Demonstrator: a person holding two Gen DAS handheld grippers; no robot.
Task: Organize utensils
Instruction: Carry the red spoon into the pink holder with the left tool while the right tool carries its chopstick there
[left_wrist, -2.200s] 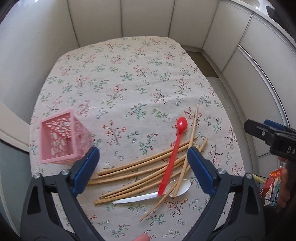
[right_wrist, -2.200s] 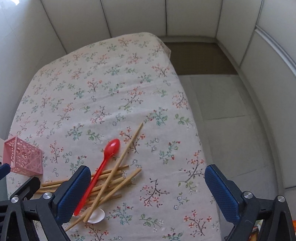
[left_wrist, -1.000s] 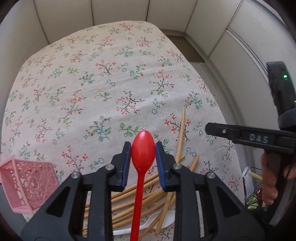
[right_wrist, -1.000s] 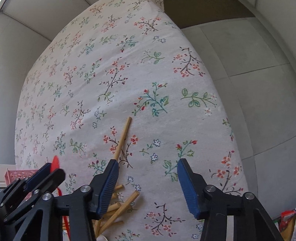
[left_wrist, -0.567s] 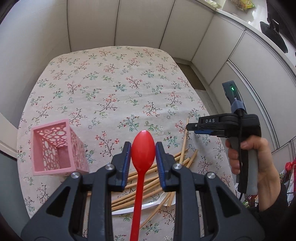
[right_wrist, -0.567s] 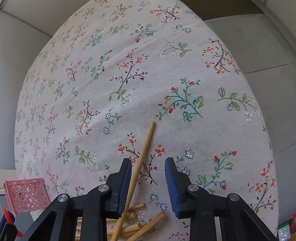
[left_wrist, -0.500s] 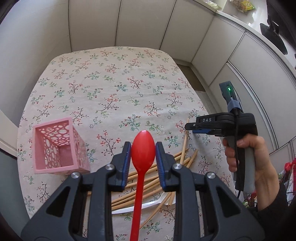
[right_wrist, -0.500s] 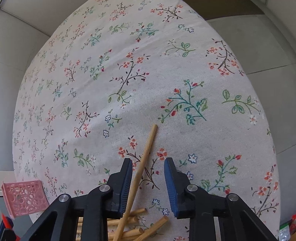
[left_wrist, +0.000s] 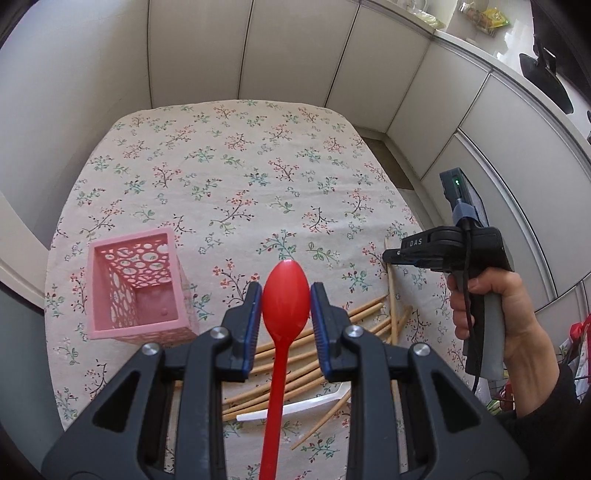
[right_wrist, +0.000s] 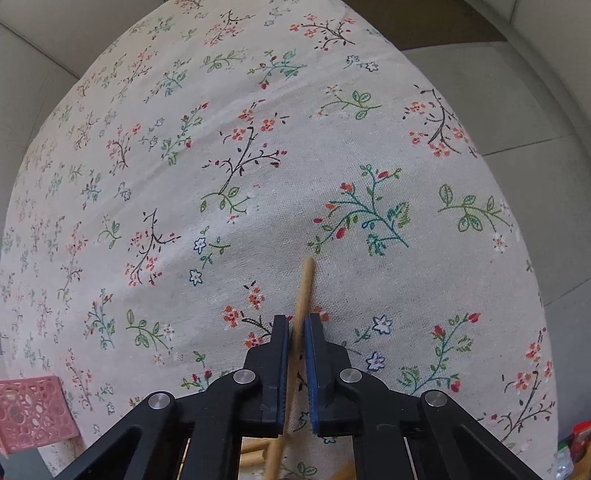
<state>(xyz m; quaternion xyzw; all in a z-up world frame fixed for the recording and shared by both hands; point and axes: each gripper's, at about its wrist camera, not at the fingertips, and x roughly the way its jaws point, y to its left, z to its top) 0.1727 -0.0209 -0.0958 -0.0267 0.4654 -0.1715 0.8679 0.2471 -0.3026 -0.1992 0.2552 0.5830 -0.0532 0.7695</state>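
Note:
My left gripper (left_wrist: 285, 293) is shut on a red plastic spoon (left_wrist: 285, 299), held above the table, bowl pointing away. A pink perforated holder (left_wrist: 138, 286) stands upright and open on the cloth, left of the spoon. My right gripper (right_wrist: 296, 325) is shut on a wooden chopstick (right_wrist: 304, 291) low over the tablecloth; it also shows in the left wrist view (left_wrist: 389, 256), held by a hand. Several more chopsticks (left_wrist: 314, 369) and a white plastic spoon (left_wrist: 295, 402) lie in a pile below my left gripper.
The table wears a floral cloth (left_wrist: 240, 177) and stands against white wall panels. Its right edge drops to a grey floor (right_wrist: 517, 110). The pink holder shows at the lower left of the right wrist view (right_wrist: 33, 413).
My right gripper's jaws have closed onto the chopstick. My left gripper has risen a little with the red spoon, and the pink holder now sits closer below it.

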